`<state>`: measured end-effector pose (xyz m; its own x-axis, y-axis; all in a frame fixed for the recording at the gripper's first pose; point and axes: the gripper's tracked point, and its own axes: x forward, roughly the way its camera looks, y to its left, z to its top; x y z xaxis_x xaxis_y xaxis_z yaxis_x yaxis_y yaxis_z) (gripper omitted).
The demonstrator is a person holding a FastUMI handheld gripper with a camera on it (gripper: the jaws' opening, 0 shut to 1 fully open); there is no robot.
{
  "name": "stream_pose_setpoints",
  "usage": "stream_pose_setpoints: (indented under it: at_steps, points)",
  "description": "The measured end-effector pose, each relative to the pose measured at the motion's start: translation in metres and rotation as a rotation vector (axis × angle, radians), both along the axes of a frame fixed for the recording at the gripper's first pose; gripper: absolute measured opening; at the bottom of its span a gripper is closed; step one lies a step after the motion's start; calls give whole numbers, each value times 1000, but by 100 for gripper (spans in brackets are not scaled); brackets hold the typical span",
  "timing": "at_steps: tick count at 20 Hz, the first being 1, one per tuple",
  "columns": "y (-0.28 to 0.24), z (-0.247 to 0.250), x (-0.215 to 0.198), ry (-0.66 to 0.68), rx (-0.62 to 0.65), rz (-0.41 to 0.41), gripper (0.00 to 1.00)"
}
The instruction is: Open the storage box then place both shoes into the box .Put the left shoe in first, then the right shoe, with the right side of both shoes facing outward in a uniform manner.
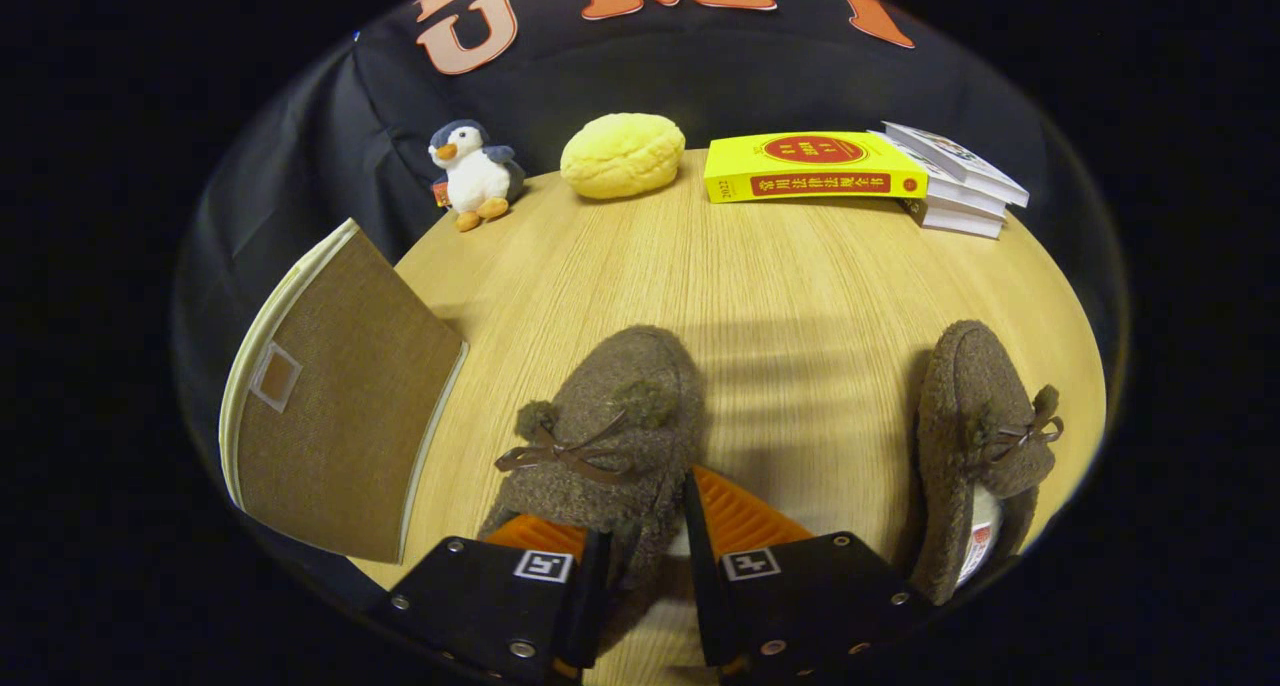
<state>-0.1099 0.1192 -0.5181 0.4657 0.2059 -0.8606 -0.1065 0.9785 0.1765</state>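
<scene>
Two brown fuzzy shoes with bow laces lie on the wooden table [800, 286]. The nearer shoe [610, 416] points away from me, and its heel rim sits between my fingers. My gripper [645, 531] is closed on that rim, one finger on each side of the fuzzy wall. The second shoe [975, 436] lies on its side to the right, beyond the right finger, with its pale lining and a tag showing. The brown fabric storage box [340, 416], cream-edged with a small label window, stands to the left of the held shoe; I cannot see inside it.
At the table's far edge stand a plush penguin [475, 174], a yellow bun-shaped cushion [622, 154], a yellow book [810, 166] and a stack of white books [960, 181]. Black cloth walls surround the table.
</scene>
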Motion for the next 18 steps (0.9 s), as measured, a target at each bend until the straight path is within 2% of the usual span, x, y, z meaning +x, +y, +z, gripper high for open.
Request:
stream_pose_setpoints:
  at_steps: [1, 3, 4, 9, 14, 18]
  points:
    - [-3, 1, 1, 1, 0, -12, 25]
    - [-7, 2, 3, 17, 6, -59, 8]
    - [-6, 5, 0, 37, 11, -75, 6]
    - [12, 61, 13, 23, 48, -102, 5]
    - [76, 142, 38, -74, 104, -41, 5]
    - [132, 172, 44, -92, 129, 36, 4]
